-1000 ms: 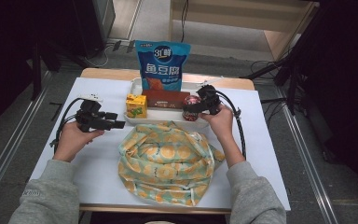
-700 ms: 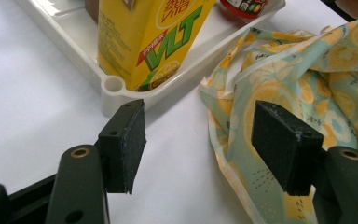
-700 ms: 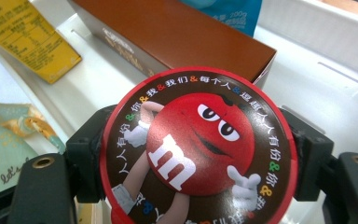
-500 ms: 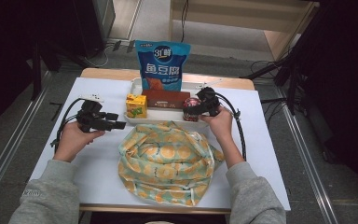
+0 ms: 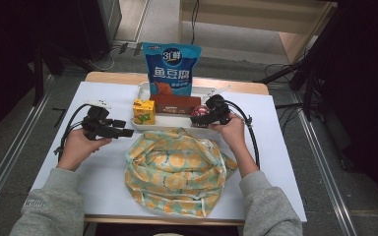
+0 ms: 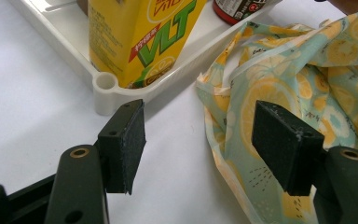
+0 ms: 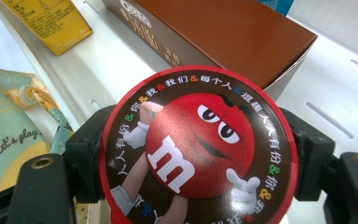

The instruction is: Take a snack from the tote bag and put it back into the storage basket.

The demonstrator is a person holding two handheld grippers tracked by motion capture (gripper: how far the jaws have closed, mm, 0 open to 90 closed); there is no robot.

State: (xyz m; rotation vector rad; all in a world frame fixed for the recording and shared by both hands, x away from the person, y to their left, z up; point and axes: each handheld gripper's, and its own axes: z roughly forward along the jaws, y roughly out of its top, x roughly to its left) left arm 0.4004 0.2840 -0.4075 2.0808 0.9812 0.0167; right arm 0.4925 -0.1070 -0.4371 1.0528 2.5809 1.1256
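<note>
My right gripper (image 5: 202, 117) is shut on a round red and brown candy tub (image 7: 198, 149), its pads pressed on the tub's two sides, over the white tray (image 5: 145, 89). A brown box (image 7: 223, 35) lies in the tray just beyond the tub. A yellow drink carton (image 5: 144, 111) stands at the tray's left end. My left gripper (image 5: 128, 132) hangs open and empty over the white table, its pads (image 6: 123, 145) apart, with the yellow drink carton (image 6: 140, 37) just ahead. A crumpled lemon-print cloth bag (image 5: 177, 169) lies in front of the tray.
A tall blue snack bag (image 5: 171, 69) stands at the back of the tray. The white table (image 5: 103, 172) has bare room at the left. Dark floor and cables surround the table.
The right gripper with the candy tub has shifted slightly right and up over the tray. The left gripper has stayed where it was.
</note>
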